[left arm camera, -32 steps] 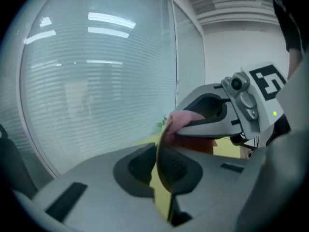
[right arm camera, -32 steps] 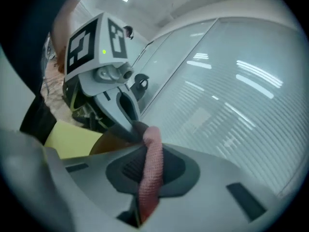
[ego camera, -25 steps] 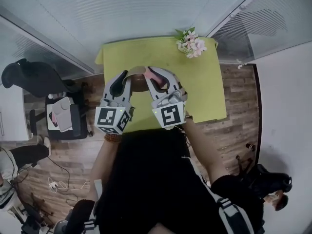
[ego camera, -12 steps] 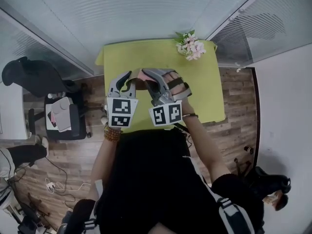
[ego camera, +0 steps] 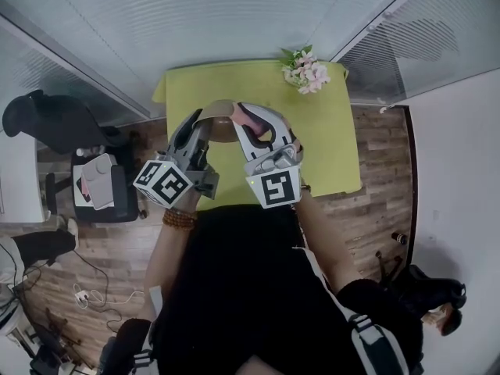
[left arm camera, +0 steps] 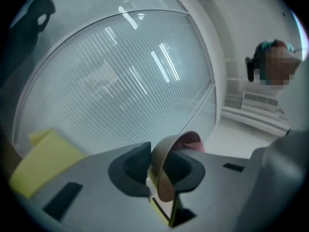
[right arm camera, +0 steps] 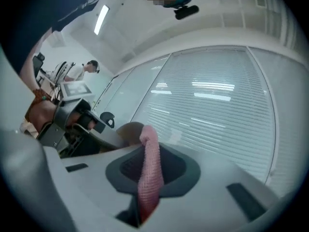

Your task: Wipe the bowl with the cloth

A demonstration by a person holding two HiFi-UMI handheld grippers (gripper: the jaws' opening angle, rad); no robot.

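Two grips to note.

- The left gripper (left arm camera: 157,168) pinches the bowl (left arm camera: 161,187) by its thin wall. Its jaws have just been easing apart, though the pads look to bear on the wall.
- The right gripper (right arm camera: 152,175) is pressed together on the pink cloth (right arm camera: 149,153).
- We judge that the bowl is held clear of the green table (ego camera: 328,147), over its near half, between the two sets of tips.

Risks:
- A sideways push from the cloth could lever the bowl out of the loosened edge pinch and drop it.
- A hard rub could drag the cloth out of the right jaws.

Orientation:
- The bowl is round, so we find no long axis. It stands on edge, and its mouth seems to be turned toward the right gripper.
- The cloth is bunched into a roll, with its length running out past the jaw tips toward the bowl.
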